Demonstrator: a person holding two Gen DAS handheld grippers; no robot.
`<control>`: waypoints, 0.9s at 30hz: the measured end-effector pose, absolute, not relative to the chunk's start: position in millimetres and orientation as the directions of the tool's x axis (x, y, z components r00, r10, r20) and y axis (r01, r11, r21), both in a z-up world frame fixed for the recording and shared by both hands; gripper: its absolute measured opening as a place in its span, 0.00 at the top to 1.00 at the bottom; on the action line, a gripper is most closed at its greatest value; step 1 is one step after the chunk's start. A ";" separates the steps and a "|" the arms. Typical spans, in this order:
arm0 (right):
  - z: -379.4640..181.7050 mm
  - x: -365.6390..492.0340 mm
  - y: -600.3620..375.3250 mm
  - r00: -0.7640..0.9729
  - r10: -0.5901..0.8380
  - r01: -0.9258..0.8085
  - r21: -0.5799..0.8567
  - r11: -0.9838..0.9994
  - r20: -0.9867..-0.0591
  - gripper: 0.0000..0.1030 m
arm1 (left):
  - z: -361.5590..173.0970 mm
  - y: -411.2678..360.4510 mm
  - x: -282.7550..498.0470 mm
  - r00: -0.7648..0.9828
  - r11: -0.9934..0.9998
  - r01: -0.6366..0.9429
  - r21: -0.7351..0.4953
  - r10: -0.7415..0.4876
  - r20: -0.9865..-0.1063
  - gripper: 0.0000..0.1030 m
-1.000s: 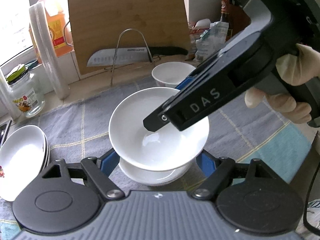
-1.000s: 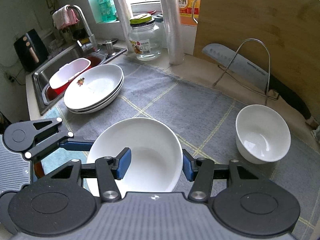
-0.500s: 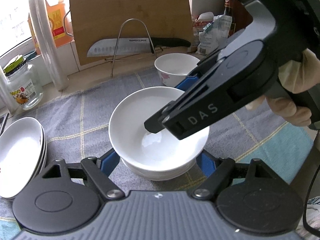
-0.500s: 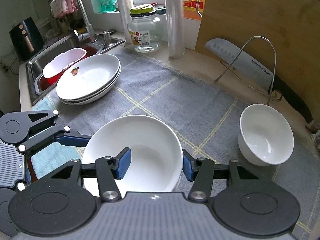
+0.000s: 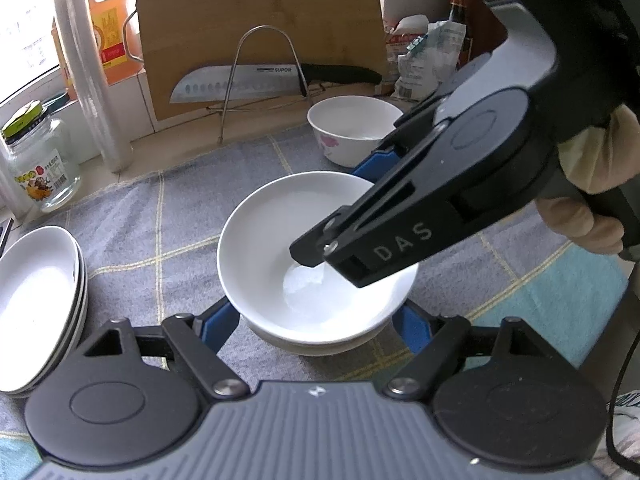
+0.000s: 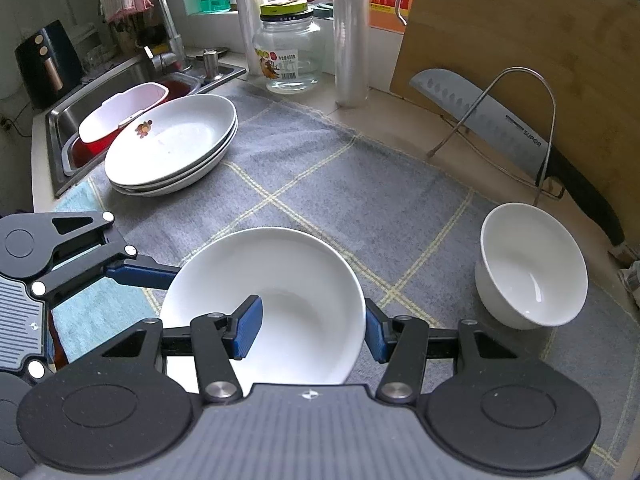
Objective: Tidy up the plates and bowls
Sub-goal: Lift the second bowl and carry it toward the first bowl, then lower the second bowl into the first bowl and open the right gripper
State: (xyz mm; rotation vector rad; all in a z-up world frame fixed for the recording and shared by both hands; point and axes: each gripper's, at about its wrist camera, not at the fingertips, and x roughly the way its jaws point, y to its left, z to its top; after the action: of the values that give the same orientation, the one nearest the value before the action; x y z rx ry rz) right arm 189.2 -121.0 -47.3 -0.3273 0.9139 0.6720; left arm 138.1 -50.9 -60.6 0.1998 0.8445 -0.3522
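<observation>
The right gripper (image 6: 312,332) pinches the rim of a shallow white bowl (image 6: 280,280), one finger inside, one outside. This bowl sits nested on another bowl (image 5: 320,346) on the grey cloth (image 6: 340,192) covering the worktop. The left gripper (image 5: 316,320) has its fingers spread either side of the lower bowl, whether touching I cannot tell. A stack of plates (image 6: 172,148) lies near the sink (image 6: 60,120); a deeper bowl (image 6: 532,272) stands apart.

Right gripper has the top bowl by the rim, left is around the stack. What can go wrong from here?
1. The right gripper pinches the upper bowl at one spot on its glossy rim. It may slip or tip and knock the lower bowl.
2. The left gripper has its fingers tucked under the upper bowl's rim. Lifting it away carelessly could catch the rim and shift the stack.
3. The small bowl stands close on the right gripper's side. A wide pull-back might hit it.
</observation>
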 end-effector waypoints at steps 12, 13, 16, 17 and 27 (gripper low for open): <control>-50.2 188.2 -118.8 0.443 0.366 -0.655 -0.017 0.756 -0.818 0.41 | -64.9 -52.7 141.7 0.606 0.922 0.386 0.031 -0.229 -0.762 0.19; -49.9 188.3 -119.0 0.445 0.365 -0.654 -0.019 0.756 -0.818 0.40 | -65.1 -52.8 141.7 0.608 0.922 0.386 0.032 -0.228 -0.760 0.19; -48.1 187.6 -119.2 0.453 0.365 -0.656 -0.026 0.755 -0.813 0.39 | -65.2 -53.6 141.5 0.613 0.921 0.389 0.038 -0.228 -0.757 0.19; -47.9 187.4 -119.3 0.453 0.366 -0.656 -0.026 0.754 -0.813 0.39 | -65.5 -53.4 141.5 0.613 0.920 0.389 0.038 -0.228 -0.756 0.19; -46.0 181.6 -119.9 0.447 0.398 -0.664 0.001 0.748 -0.801 0.22 | -57.9 -50.1 134.6 0.628 0.917 0.396 0.048 -0.232 -0.743 0.18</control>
State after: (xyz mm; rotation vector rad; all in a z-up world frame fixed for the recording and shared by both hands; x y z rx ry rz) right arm 181.6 -119.9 -46.0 -0.3358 0.8866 0.6726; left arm 134.6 -50.1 -57.9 0.2157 0.8163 -0.3633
